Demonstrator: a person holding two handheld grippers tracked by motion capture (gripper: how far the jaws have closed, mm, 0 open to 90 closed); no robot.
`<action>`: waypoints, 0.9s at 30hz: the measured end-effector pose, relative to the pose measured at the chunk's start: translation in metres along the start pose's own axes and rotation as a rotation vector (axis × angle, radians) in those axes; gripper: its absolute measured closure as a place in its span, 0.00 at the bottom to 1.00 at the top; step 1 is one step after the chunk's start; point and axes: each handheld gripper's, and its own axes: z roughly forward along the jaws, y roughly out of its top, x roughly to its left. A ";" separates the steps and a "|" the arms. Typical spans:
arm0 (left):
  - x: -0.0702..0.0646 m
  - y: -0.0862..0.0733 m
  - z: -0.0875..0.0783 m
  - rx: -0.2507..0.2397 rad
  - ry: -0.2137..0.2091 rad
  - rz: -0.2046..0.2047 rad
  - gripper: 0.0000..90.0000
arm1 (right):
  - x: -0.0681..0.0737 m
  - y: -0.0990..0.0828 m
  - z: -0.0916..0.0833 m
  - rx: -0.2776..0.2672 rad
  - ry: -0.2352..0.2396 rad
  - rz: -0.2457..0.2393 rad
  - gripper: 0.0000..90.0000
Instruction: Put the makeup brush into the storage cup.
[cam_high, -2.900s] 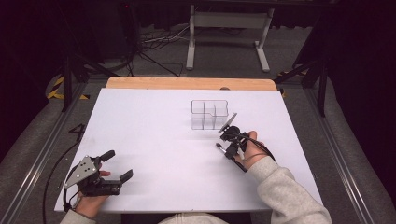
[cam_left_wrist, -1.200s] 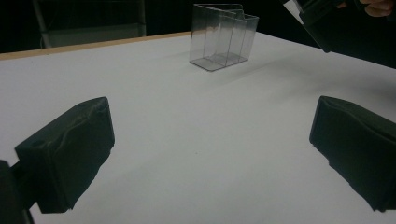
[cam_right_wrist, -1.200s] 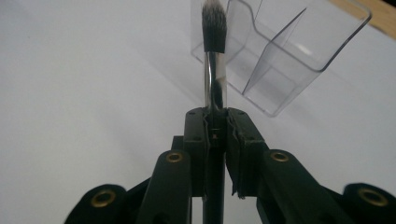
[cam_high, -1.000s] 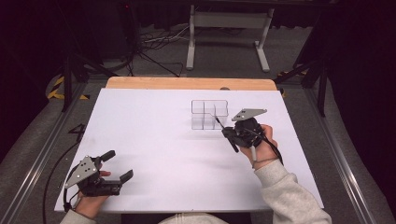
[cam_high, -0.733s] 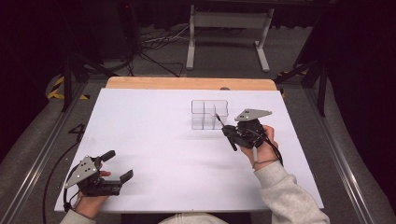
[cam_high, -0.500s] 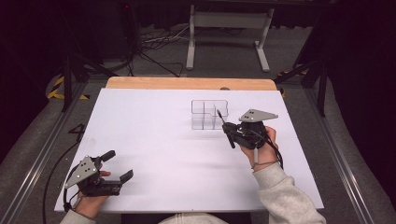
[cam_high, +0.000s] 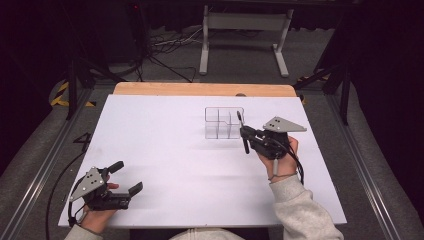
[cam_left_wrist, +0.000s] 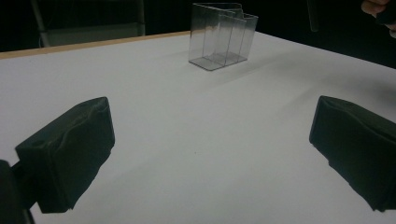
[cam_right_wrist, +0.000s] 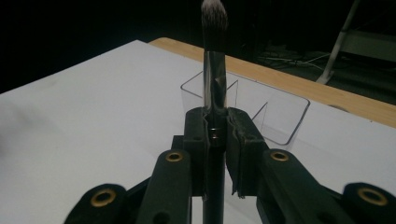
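Right gripper (cam_right_wrist: 215, 128) was clamped tight on a slim dark-handled makeup brush (cam_right_wrist: 214, 70), bristles up and handle near upright, with the clear plastic compartment organizer (cam_high: 223, 122) just beyond it, well apart from the left gripper (cam_high: 126, 177).

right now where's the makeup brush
The makeup brush is clamped upright in the right gripper, bristles up, at the right of the high view, just beside the clear organizer on the white table.
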 end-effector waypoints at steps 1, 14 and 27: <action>0.000 0.000 0.000 -0.001 0.001 -0.002 0.01 | 0.000 0.000 0.000 -0.015 -0.005 0.004 0.88; 0.000 0.000 0.000 -0.005 0.000 -0.005 0.01 | 0.001 0.000 0.005 -0.118 -0.073 -0.018 0.88; 0.000 0.000 0.000 -0.003 -0.001 -0.002 0.01 | -0.003 0.011 0.018 -0.138 -0.089 -0.029 0.88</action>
